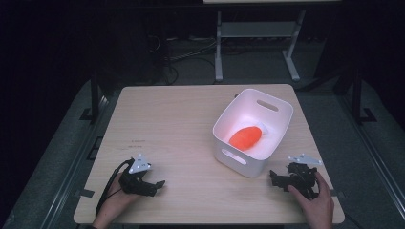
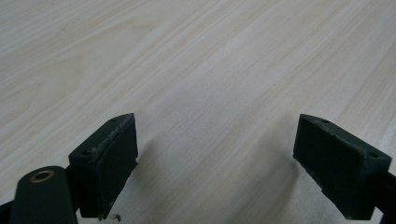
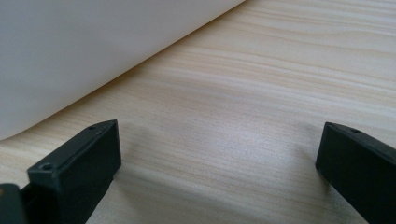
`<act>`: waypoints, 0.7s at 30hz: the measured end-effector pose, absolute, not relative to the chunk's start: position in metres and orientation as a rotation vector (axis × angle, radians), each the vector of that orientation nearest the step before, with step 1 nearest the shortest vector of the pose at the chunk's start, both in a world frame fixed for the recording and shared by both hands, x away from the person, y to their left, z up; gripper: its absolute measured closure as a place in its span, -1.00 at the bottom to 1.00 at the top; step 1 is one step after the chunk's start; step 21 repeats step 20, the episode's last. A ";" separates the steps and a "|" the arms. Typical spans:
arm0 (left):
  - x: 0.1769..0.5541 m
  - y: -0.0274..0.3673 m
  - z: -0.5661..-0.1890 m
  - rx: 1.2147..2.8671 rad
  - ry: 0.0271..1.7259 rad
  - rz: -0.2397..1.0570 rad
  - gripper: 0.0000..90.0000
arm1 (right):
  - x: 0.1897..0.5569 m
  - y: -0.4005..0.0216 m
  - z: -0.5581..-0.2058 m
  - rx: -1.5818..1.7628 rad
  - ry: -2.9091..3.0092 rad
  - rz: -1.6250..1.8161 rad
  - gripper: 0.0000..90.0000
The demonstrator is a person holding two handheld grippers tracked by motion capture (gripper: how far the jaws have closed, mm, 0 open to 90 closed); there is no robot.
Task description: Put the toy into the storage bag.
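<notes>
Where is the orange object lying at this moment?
In the high view, the orange object lies inside the white basket on the table's right half, ahead of the right gripper.

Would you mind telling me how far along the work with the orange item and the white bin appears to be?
Done, by the look of it: the orange item lies inside the white bin. In hand: nothing; the left gripper and the right gripper rest open on the table, jaws apart over bare wood. Left: apparently nothing further on the table to pack.
</notes>
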State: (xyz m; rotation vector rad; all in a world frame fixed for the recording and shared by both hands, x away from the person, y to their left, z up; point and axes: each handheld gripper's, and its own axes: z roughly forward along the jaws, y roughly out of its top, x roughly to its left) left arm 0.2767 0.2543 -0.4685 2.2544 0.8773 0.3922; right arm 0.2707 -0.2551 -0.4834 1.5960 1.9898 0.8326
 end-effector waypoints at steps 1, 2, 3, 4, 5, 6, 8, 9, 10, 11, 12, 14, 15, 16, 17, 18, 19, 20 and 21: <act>0.276 0.255 -0.469 2.257 0.877 0.394 -0.71 | 0.271 -0.255 -0.483 1.596 1.990 0.833 -1.00; 0.276 0.255 -0.470 2.256 0.876 0.393 -0.71 | 0.271 -0.255 -0.483 1.596 1.990 0.833 -1.00; 0.275 0.256 -0.471 2.247 0.875 0.394 -0.71 | 0.271 -0.255 -0.483 1.596 1.990 0.833 -1.00; 0.274 0.257 -0.471 2.240 0.878 0.389 -0.71 | 0.271 -0.255 -0.483 1.596 1.990 0.833 -1.00; 0.274 0.258 -0.472 2.230 0.876 0.392 -0.71 | 0.271 -0.255 -0.483 1.596 1.990 0.833 -1.00; 0.273 0.259 -0.473 2.218 0.878 0.383 -0.71 | 0.271 -0.255 -0.483 1.596 1.990 0.833 -1.00; 0.273 0.261 -0.475 2.204 0.872 0.382 -0.72 | 0.271 -0.255 -0.483 1.596 1.990 0.833 -1.00; 0.273 0.261 -0.475 2.206 0.868 0.382 -0.72 | 0.271 -0.255 -0.483 1.596 1.990 0.833 -1.00; 0.273 0.261 -0.475 2.207 0.866 0.382 -0.72 | 0.271 -0.255 -0.483 1.596 1.990 0.833 -1.00; 0.273 0.261 -0.475 2.207 0.866 0.381 -0.72 | 0.271 -0.255 -0.483 1.596 1.990 0.833 -1.00; 0.273 0.262 -0.475 2.207 0.865 0.381 -0.72 | 0.271 -0.255 -0.483 1.596 1.990 0.833 -1.00; 0.273 0.262 -0.475 2.208 0.866 0.381 -0.73 | 0.271 -0.255 -0.483 1.596 1.990 0.833 -1.00; 0.273 0.262 -0.475 2.207 0.866 0.381 -0.73 | 0.271 -0.255 -0.483 1.596 1.990 0.833 -1.00; 0.273 0.262 -0.475 2.209 0.865 0.381 -0.73 | 0.271 -0.255 -0.483 1.596 1.990 0.833 -1.00; 0.273 0.262 -0.475 2.209 0.865 0.380 -0.73 | 0.271 -0.255 -0.483 1.596 1.989 0.833 -1.00; 0.273 0.262 -0.475 2.208 0.866 0.380 -0.73 | 0.271 -0.255 -0.483 1.596 1.990 0.833 -1.00; 0.273 0.262 -0.475 2.207 0.865 0.381 -0.73 | 0.271 -0.255 -0.483 1.596 1.990 0.833 -1.00; 0.273 0.262 -0.475 2.207 0.866 0.381 -0.73 | 0.271 -0.255 -0.483 1.596 1.990 0.833 -1.00; 0.273 0.262 -0.475 2.207 0.866 0.381 -0.73 | 0.271 -0.255 -0.483 1.596 1.990 0.833 -1.00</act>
